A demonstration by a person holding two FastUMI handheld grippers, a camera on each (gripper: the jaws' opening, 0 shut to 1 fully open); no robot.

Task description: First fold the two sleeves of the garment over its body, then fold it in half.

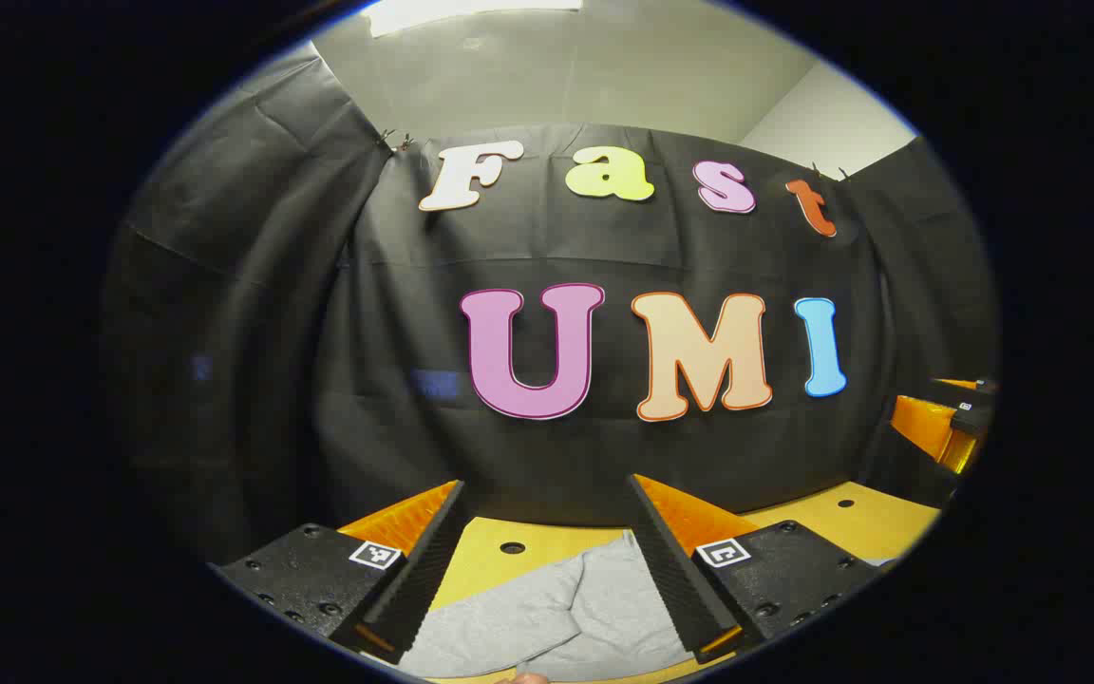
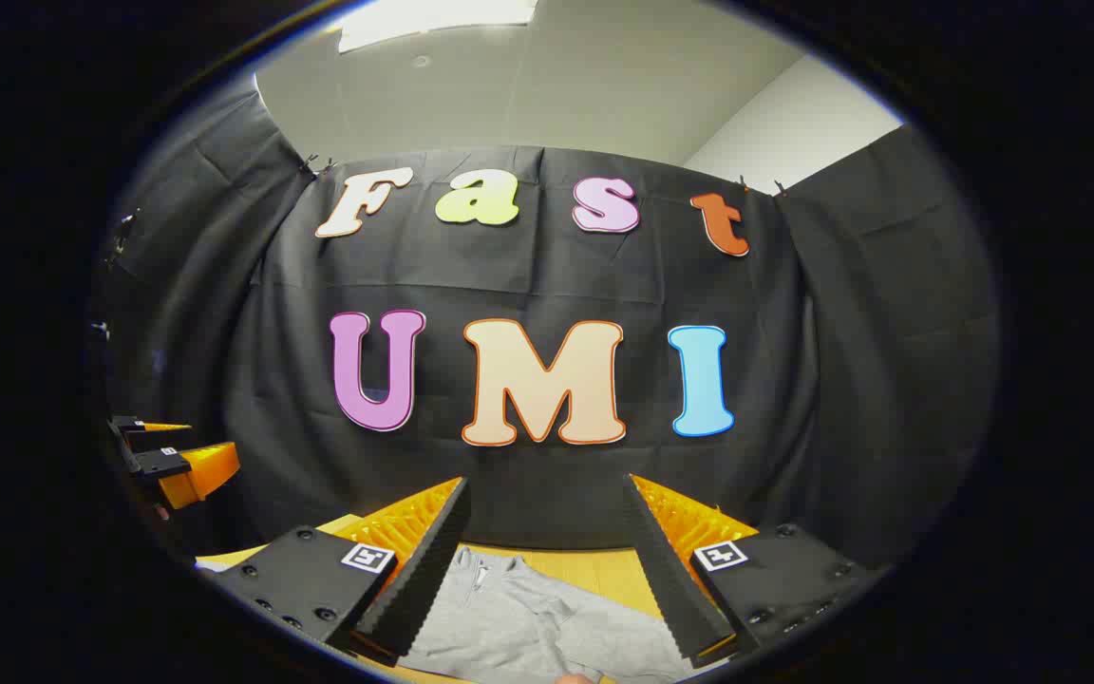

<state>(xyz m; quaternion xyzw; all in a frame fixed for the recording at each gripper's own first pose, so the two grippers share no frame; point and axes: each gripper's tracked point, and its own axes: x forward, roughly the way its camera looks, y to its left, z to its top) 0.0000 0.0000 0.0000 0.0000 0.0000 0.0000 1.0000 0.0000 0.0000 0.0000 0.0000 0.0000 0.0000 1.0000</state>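
Observation:
A grey garment (image 1: 566,617) lies on the yellow table (image 1: 851,522), seen low in the left gripper view between the fingers. My left gripper (image 1: 547,494) is held above it, open, with nothing between its fingers. In the right gripper view the same grey garment (image 2: 537,627) shows its zipped collar end below my right gripper (image 2: 547,489), which is also open and holds nothing. The right gripper (image 1: 946,427) shows at the right edge of the left gripper view. The left gripper (image 2: 172,456) shows at the left edge of the right gripper view.
The yellow table (image 2: 604,570) has round holes (image 1: 512,548) in its top and runs back to the black cloth wall (image 1: 604,247). A fingertip (image 1: 533,678) of a hand peeks in at the bottom edge.

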